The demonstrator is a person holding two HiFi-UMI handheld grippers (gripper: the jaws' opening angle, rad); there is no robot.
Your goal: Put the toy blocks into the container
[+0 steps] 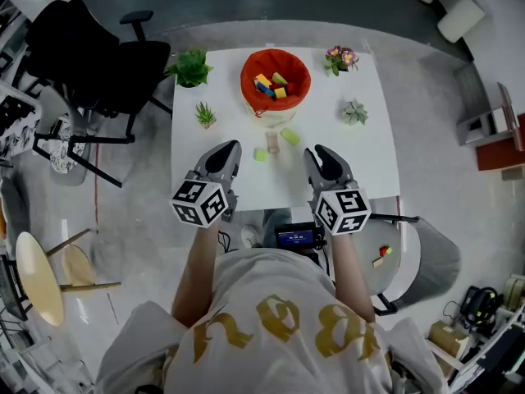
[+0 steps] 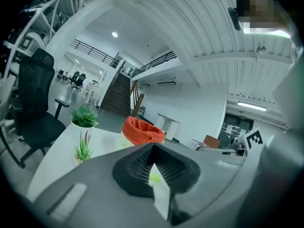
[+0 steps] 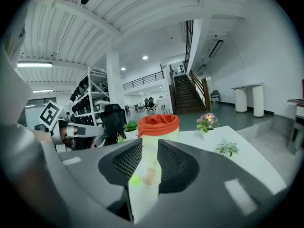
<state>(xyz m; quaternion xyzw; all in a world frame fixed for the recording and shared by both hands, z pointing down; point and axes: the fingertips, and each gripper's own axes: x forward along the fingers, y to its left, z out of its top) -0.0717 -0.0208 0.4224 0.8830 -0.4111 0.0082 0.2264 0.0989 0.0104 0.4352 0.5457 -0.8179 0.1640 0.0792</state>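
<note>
An orange fabric container (image 1: 276, 80) stands at the far middle of the white table (image 1: 369, 162) with several coloured blocks inside. Three loose blocks lie in front of it: a light green block (image 1: 260, 155), a tan block (image 1: 271, 144) and another green block (image 1: 290, 136). My left gripper (image 1: 232, 148) hovers just left of them, jaws meeting at the tips with nothing held. My right gripper (image 1: 316, 153) hovers just right of them, open and empty. Between the right gripper's (image 3: 149, 148) jaws I see the green block (image 3: 135, 180), the tan block (image 3: 149, 175) and the container (image 3: 158, 123).
Small potted plants stand around the container: a leafy one (image 1: 191, 68), a spiky one (image 1: 205, 115), a flowering one (image 1: 340, 58) and a succulent (image 1: 354, 112). A black office chair (image 1: 90, 56) stands left of the table, and a wooden stool (image 1: 41, 277) lower left.
</note>
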